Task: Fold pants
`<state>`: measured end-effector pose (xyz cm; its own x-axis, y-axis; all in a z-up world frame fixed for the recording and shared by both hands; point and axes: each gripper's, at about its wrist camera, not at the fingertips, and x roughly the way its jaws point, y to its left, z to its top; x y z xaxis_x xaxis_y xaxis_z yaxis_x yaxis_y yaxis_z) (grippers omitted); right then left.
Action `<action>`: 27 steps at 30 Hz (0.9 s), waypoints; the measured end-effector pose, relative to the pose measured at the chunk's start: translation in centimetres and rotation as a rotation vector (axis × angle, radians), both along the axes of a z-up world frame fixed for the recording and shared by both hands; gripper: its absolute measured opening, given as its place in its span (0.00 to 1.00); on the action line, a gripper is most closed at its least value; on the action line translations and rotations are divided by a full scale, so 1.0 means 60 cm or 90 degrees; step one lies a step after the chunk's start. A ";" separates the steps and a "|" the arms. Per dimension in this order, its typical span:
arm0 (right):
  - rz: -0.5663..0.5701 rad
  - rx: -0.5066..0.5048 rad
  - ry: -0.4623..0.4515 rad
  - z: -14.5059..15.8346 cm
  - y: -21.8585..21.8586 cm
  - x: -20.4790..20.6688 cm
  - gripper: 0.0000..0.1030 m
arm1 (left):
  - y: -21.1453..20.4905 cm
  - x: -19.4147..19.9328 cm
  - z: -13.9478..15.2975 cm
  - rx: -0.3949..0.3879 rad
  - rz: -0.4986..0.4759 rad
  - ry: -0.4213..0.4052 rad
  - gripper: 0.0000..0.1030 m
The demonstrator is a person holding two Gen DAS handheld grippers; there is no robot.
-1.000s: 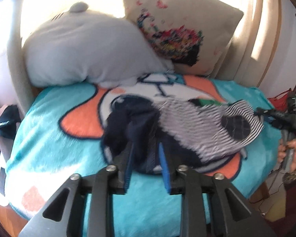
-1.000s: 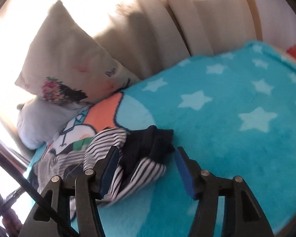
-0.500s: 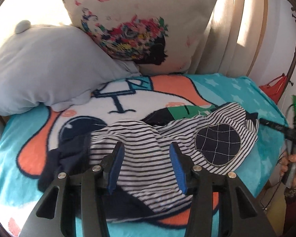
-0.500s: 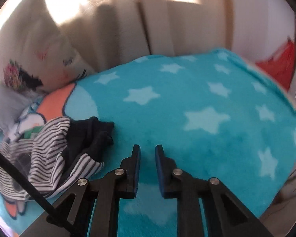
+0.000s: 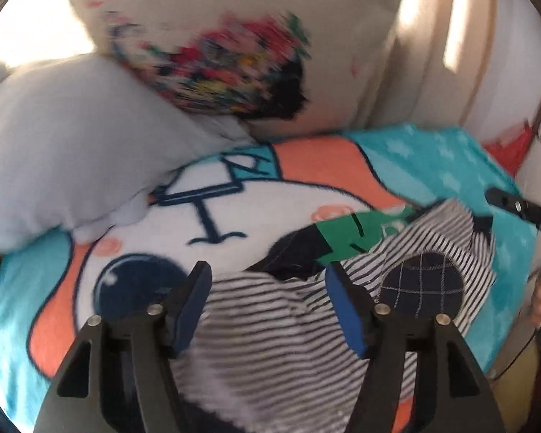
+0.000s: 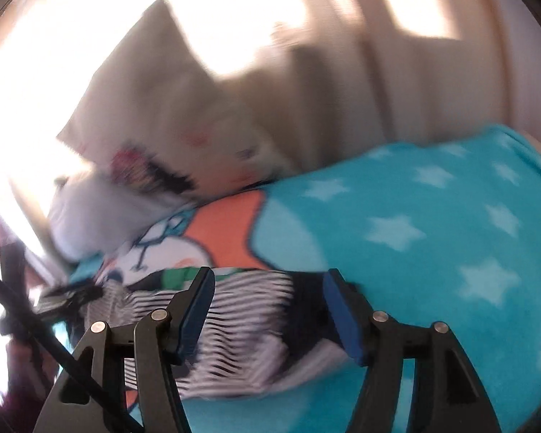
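The striped black-and-white pants (image 5: 270, 328) lie crumpled on a blue cartoon blanket (image 5: 306, 169), with a dark checked knee patch (image 5: 422, 287) and a green patch (image 5: 353, 231). My left gripper (image 5: 267, 299) is open and empty, its jaws just above the middle of the pants. In the right wrist view the pants (image 6: 241, 310) lie blurred between the jaws of my right gripper (image 6: 267, 305), which is open and empty over their dark end (image 6: 306, 310). The right tool also shows at the right edge of the left wrist view (image 5: 523, 209).
A grey plush pillow (image 5: 72, 144) and a cream pillow with a floral print (image 5: 234, 54) lean at the back of the bed. Cream curtains (image 6: 378, 72) hang behind. The starred part of the blanket (image 6: 432, 234) spreads right of the pants. A red object (image 5: 512, 144) sits past the bed's right edge.
The left gripper opened wider and moved forward over the pants. The right gripper went from shut over the bare blanket to open, and swung left onto the dark end of the pants.
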<state>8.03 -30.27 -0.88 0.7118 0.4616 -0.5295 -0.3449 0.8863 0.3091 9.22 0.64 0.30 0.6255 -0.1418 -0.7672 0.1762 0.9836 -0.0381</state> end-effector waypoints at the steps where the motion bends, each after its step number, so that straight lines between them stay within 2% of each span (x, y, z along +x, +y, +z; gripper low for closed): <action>1: 0.022 -0.026 0.003 0.003 0.023 0.010 0.66 | -0.008 0.012 -0.010 0.011 -0.013 0.017 0.64; 3: 0.048 -0.088 0.003 0.000 0.063 0.028 0.66 | -0.025 0.028 -0.033 0.048 -0.026 0.043 0.63; 5: 0.058 -0.159 0.027 -0.022 0.095 0.053 0.62 | -0.035 0.032 -0.049 0.102 -0.014 0.042 0.39; 6: 0.060 -0.187 0.040 -0.034 0.105 0.062 0.54 | -0.036 0.034 -0.056 0.128 -0.001 0.044 0.10; 7: 0.068 -0.209 0.050 -0.044 0.112 0.068 0.26 | -0.033 0.036 -0.061 0.139 0.011 0.046 0.03; 8: 0.074 -0.240 0.055 -0.055 0.121 0.071 0.16 | -0.025 0.036 -0.061 0.119 0.014 0.043 0.03; 11: 0.079 -0.266 0.042 -0.059 0.124 0.068 0.11 | -0.009 0.033 -0.053 0.096 0.029 0.035 0.03; 13: 0.073 -0.251 0.035 -0.055 0.117 0.068 0.11 | -0.002 0.027 -0.038 0.078 0.036 0.018 0.03; 17: 0.052 -0.205 0.004 -0.035 0.097 0.062 0.11 | -0.004 0.032 -0.015 0.077 0.054 -0.011 0.03; 20: 0.044 -0.194 -0.002 -0.029 0.100 0.068 0.11 | -0.002 0.048 -0.018 0.074 0.067 -0.003 0.03; 23: 0.042 -0.204 0.016 -0.048 0.106 0.083 0.11 | -0.004 0.067 -0.048 0.092 0.071 0.026 0.07; 25: 0.032 -0.214 0.031 -0.067 0.107 0.092 0.16 | -0.007 0.073 -0.067 0.113 0.072 0.042 0.12; 26: 0.029 -0.218 0.044 -0.079 0.105 0.098 0.25 | -0.005 0.070 -0.067 0.115 0.074 0.033 0.14; 27: 0.025 -0.220 0.052 -0.086 0.103 0.102 0.31 | -0.002 0.066 -0.062 0.110 0.073 0.031 0.21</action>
